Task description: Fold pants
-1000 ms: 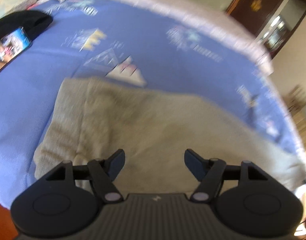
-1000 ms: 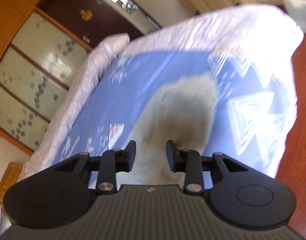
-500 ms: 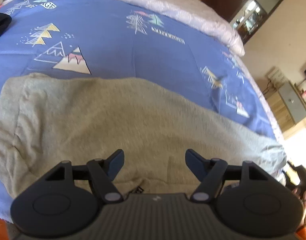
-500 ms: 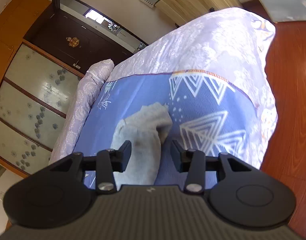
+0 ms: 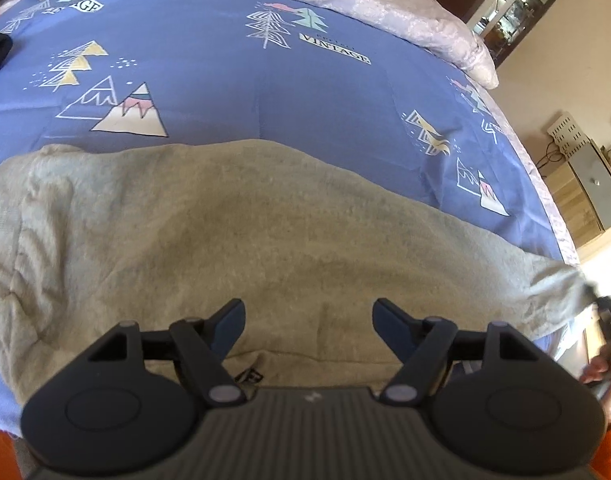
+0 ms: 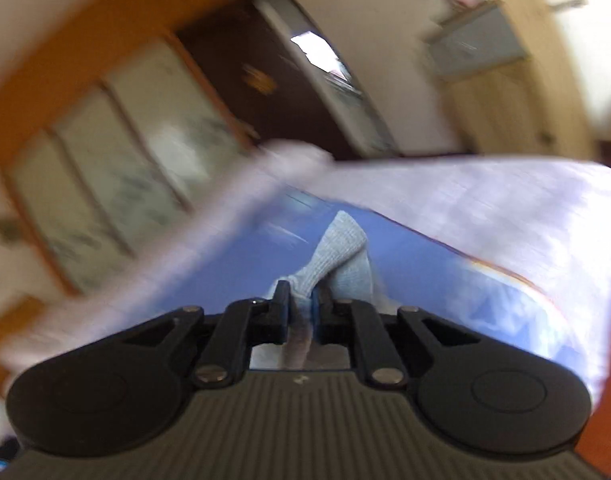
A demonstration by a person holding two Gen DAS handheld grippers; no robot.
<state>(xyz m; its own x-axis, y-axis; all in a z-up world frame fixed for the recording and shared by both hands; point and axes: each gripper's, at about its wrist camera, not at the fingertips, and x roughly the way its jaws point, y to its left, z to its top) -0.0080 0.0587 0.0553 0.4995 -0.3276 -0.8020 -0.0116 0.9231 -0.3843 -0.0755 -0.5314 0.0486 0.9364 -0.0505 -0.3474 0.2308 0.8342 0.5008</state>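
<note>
Grey pants (image 5: 265,220) lie stretched lengthwise across a blue patterned bedspread (image 5: 233,80), near the bed's front edge. They appear already doubled leg over leg, though the wide-angle view makes that hard to confirm. The left gripper (image 5: 307,320) hovers over the middle of the cloth with its jaws wide apart, holding nothing. The right gripper (image 6: 299,304) has its jaws pinched narrow on the ribbed cuff end of the pants (image 6: 341,252), lifted slightly off the bed; this view is blurred. Judging from this, the lengthwise fold looks done, and bringing the cuff end over toward the waistband is not yet done.
</note>
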